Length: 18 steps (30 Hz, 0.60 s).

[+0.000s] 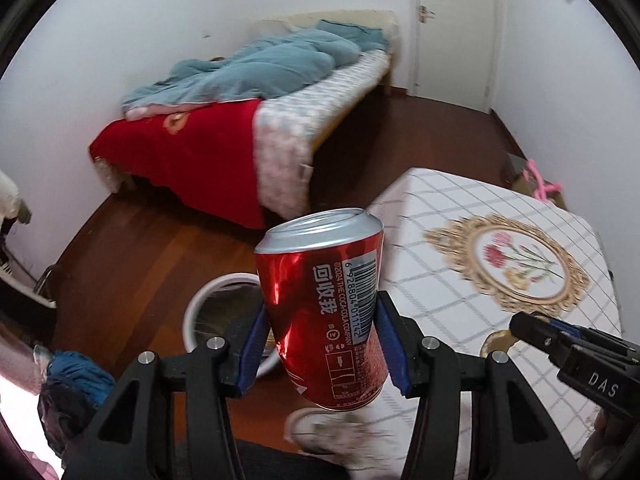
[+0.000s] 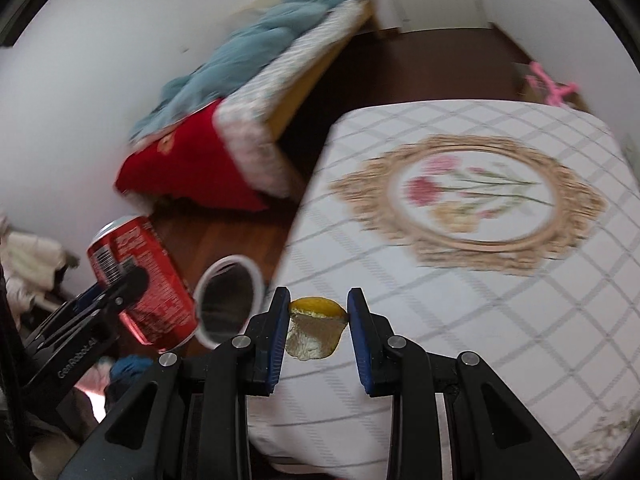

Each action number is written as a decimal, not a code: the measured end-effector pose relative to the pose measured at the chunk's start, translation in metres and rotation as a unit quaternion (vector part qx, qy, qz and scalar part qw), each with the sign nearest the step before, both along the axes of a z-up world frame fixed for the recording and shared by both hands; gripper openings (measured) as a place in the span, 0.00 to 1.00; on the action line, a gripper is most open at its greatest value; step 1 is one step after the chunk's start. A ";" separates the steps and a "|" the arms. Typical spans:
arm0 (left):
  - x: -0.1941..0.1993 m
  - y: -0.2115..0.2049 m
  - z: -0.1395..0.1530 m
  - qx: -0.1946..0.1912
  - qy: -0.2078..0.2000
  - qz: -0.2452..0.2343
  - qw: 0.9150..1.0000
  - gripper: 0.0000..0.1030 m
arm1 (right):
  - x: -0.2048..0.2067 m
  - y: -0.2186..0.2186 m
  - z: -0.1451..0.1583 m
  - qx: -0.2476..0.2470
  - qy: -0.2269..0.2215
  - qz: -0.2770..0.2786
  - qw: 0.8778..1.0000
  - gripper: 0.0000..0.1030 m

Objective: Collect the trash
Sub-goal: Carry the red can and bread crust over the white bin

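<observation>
Left gripper point(image 1: 320, 344) clamps the red cola can point(image 1: 324, 308) mid-air; right gripper point(image 2: 319, 320) is pinched on a yellow peel point(image 2: 316, 328). Both hang near the white bin point(image 2: 228, 300) (floor, beside table point(image 2: 460, 280)). Centre each over the rim before releasing.

1. Home bedroom: single bed point(image 1: 288, 92) w/ rumpled blue duvet point(image 1: 256, 68), red blanket point(image 1: 180, 152).
2. Dark wood floor point(image 1: 140, 248), white walls, door point(image 1: 452, 28).
3. Table w/ floral checked cloth point(image 1: 500, 256).
</observation>
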State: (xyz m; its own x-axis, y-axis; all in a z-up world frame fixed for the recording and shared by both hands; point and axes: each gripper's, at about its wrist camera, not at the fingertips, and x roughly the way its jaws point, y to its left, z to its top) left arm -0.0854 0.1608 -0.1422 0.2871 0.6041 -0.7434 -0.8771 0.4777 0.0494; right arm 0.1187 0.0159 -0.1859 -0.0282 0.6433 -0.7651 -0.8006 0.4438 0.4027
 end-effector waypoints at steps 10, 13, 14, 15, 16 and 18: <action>-0.100 0.107 -0.031 -0.063 -0.040 0.071 0.995 0.46 | -0.113 0.127 0.002 -0.016 -0.001 0.113 0.993 0.30; -0.128 0.148 -0.062 -0.121 -0.056 0.094 0.987 0.46 | -0.132 0.169 -0.015 -0.038 0.004 0.133 0.990 0.30; -0.137 0.164 -0.075 -0.144 -0.063 0.105 0.982 0.46 | -0.136 0.180 -0.021 -0.044 0.003 0.137 0.990 0.30; -0.143 0.170 -0.082 -0.153 -0.065 0.111 0.980 0.46 | -0.141 0.195 -0.030 -0.053 0.003 0.143 0.988 0.30; -0.148 0.183 -0.095 -0.169 -0.063 0.116 0.977 0.46 | -0.146 0.210 -0.040 -0.062 0.003 0.149 0.987 0.30; -0.154 0.202 -0.114 -0.191 -0.061 0.125 0.972 0.46 | -0.153 0.234 -0.055 -0.077 0.002 0.157 0.985 0.30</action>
State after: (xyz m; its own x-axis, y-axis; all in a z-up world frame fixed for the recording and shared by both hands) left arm -0.2393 0.3625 -0.2566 0.2676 0.3520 -0.8969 -0.9561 0.2127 -0.2018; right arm -0.0344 0.2501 -0.2404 -0.2096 0.4797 -0.8520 -0.9068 0.2305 0.3529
